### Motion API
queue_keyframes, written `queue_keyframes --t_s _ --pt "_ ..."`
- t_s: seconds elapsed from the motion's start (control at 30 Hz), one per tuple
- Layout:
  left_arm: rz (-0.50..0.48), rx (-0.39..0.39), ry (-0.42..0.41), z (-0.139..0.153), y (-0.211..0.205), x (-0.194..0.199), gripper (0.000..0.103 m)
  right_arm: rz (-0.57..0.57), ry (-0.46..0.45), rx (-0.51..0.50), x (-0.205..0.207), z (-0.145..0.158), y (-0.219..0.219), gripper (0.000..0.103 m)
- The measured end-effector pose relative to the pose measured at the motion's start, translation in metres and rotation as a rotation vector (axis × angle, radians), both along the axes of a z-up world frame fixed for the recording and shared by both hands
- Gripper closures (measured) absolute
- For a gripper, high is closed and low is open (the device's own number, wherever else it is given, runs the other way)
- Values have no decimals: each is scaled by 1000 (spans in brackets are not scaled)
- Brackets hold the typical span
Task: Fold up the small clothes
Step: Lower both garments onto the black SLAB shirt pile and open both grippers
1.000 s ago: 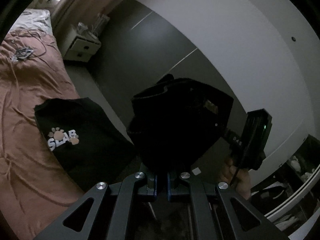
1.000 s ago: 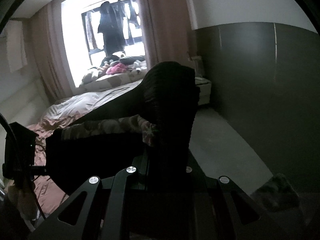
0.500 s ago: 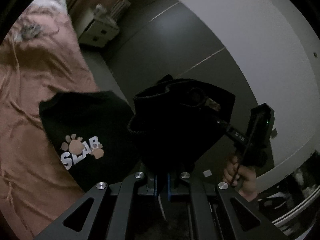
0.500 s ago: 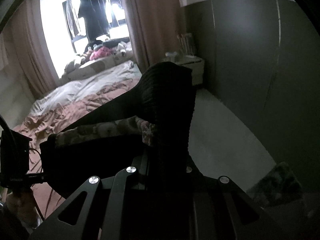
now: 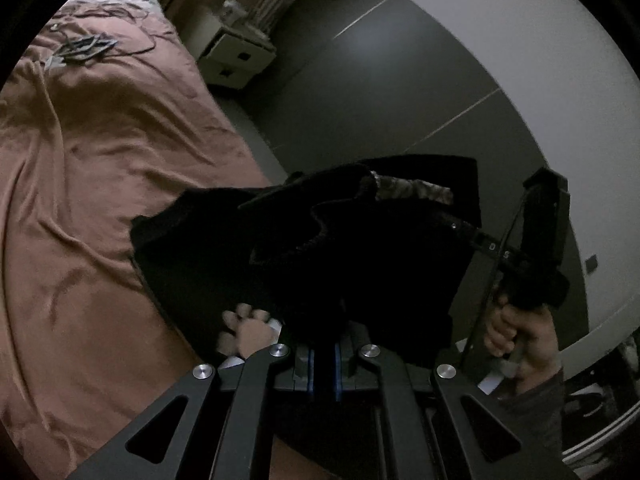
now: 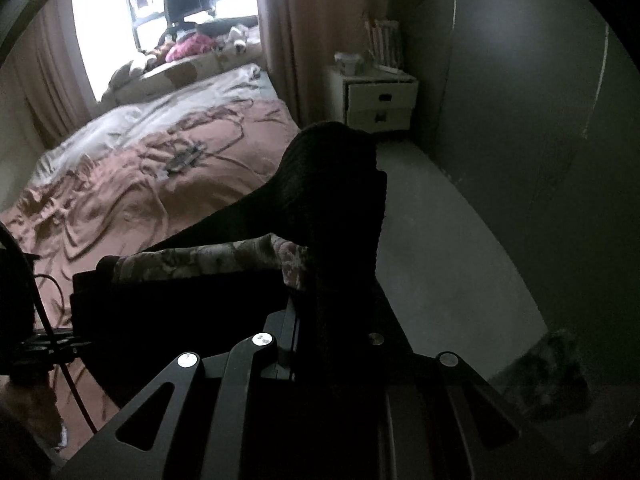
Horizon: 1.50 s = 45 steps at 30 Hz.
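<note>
- While pinched in both grippers, black garment (image 5: 360, 264) stretched above bed (image 5: 100, 200) edge.
- Left gripper (image 5: 324, 344) clamped tight on one end (patterned lining showing).
- Right gripper (image 6: 332, 312) nearly closed on other end, fabric bunched over its fingers.

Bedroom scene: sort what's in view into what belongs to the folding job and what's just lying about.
Part of the job:
- black garment, held up between both grippers
- left gripper
- right gripper
- brown bedspread, the likely folding surface

Lying about:
- white nightstand
- cables on the bed
- clothes pile by the window
</note>
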<state>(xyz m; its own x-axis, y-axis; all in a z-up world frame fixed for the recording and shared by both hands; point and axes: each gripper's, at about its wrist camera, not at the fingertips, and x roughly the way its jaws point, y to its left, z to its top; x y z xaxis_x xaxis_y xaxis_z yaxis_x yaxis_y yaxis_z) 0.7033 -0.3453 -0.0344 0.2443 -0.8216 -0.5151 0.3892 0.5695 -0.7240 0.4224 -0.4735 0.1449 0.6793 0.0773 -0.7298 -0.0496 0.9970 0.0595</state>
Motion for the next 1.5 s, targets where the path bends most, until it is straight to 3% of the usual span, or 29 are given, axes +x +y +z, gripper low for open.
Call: queue_keyframes --t_s 0.17,0.23,0.3,0.37,0.6,0.7,0.83,0.93,1.07,1.17,1.37,1.5 --pt "22 34 31 -25 2 30 96 -20 46 -38 30 -18 -2 92" --pt "54 96 42 -34 5 40 89 -62 54 -74 47 -26 -2 82" --pt "97 121 60 -41 15 46 55 -118 69 -106 58 -31 -4 55" --pt "153 118 44 -42 31 46 41 -171 59 -99 59 -30 -11 51" --pt "152 140 7 -35 37 38 41 -207 30 -55 14 -7 -33 51" --pt "111 167 -11 -38 21 42 39 -171 28 -38 -24 -11 -35 51" --pt "114 282 -46 -51 7 48 36 -129 20 -45 -59 -21 -31 55" --pt "120 289 -23 -67 6 55 36 -113 -2 -18 -92 -30 -43 61" --pt "140 299 1 -86 8 70 35 -119 -61 19 -125 -53 -63 62" --pt "143 297 -6 -91 9 73 31 -156 -53 40 -133 -76 -81 77" --pt "145 308 -42 -78 13 62 31 -278 -29 84 -131 -101 -116 80" --pt "151 314 -54 -63 18 50 31 -323 -24 96 -131 -98 -123 80"
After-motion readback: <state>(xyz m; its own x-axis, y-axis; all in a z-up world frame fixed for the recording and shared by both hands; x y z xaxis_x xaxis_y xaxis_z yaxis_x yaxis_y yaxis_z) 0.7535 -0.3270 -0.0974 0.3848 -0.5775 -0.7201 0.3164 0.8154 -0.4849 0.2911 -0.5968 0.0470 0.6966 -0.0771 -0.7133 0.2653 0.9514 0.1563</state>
